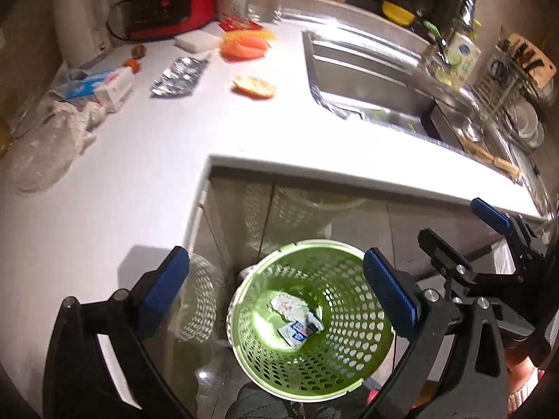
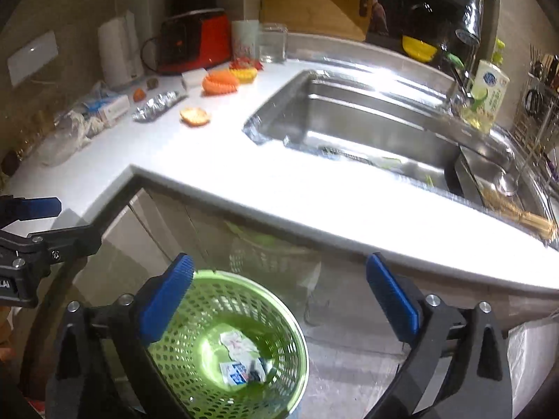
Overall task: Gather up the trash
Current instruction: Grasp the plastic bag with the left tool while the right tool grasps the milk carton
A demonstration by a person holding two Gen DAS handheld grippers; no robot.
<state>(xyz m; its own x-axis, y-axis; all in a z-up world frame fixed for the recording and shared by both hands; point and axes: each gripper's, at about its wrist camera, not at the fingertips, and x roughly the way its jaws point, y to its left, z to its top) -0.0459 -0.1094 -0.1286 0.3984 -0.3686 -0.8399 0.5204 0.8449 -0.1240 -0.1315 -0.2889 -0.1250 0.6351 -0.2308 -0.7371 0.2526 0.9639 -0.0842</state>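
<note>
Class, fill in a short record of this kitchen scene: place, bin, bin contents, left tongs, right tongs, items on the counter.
place: white counter with steel sink
bin: green perforated bin on the floor below the counter edge
bin contents: crumpled paper and a blue-and-white wrapper
left tongs: open, empty, above the bin
right tongs: open, empty, above the bin
items on the counter: foil pack, bread piece, orange mould, carton
</note>
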